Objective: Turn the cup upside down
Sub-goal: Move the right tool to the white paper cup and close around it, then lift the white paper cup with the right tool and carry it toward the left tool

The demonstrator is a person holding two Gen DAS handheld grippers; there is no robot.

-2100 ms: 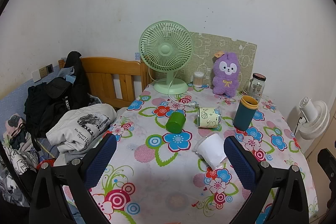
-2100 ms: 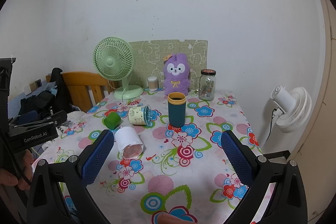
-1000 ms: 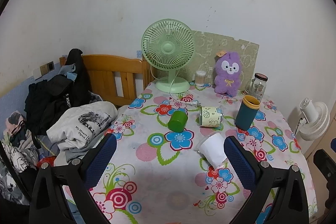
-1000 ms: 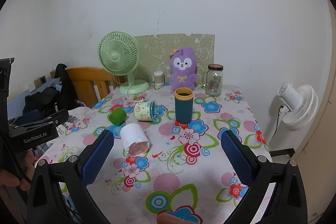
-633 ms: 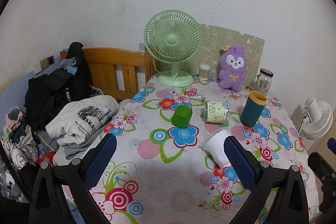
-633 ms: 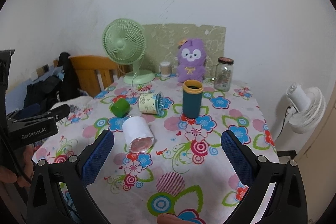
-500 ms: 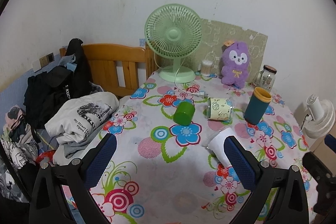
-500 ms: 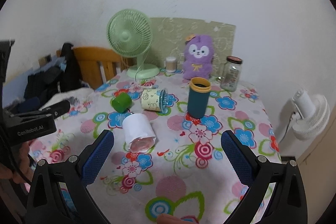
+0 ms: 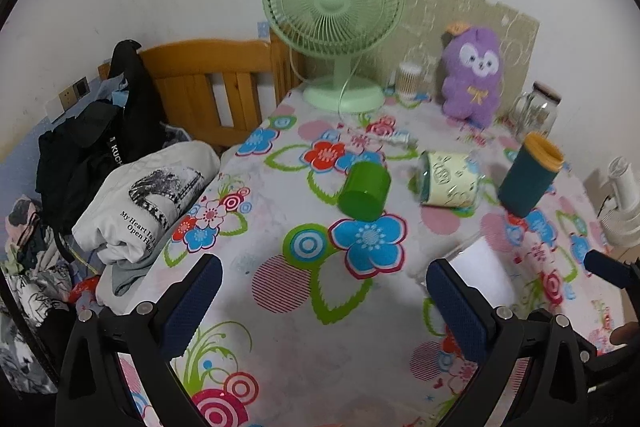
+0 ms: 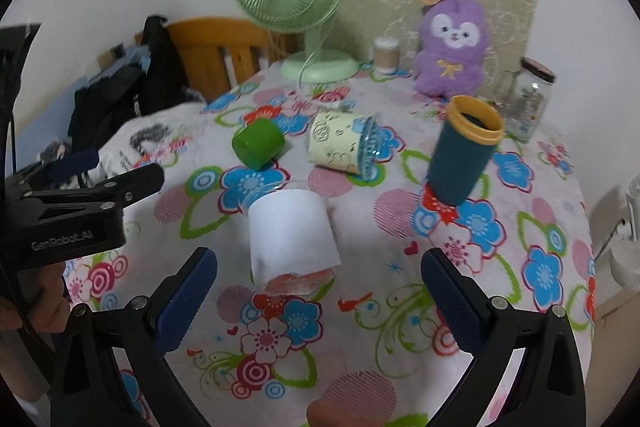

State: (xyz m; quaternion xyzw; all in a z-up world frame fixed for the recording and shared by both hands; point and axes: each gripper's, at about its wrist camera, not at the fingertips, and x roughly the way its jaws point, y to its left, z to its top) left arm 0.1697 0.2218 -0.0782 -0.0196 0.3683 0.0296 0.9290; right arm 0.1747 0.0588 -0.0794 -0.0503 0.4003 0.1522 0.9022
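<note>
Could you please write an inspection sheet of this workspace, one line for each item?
Surface: table under a flowered cloth.
Job's things: white cup, green cup and yellow patterned cup lie on their sides; teal cup stands upright, mouth up.
Clutter: green fan, purple plush toy, glass jar, small lidded container.
Grippers: left gripper and right gripper both open, holding nothing.
Cables: the fan's cord runs down over its base.
Surroundings: wooden chair, heaped clothes, white fan beside the table.
</note>
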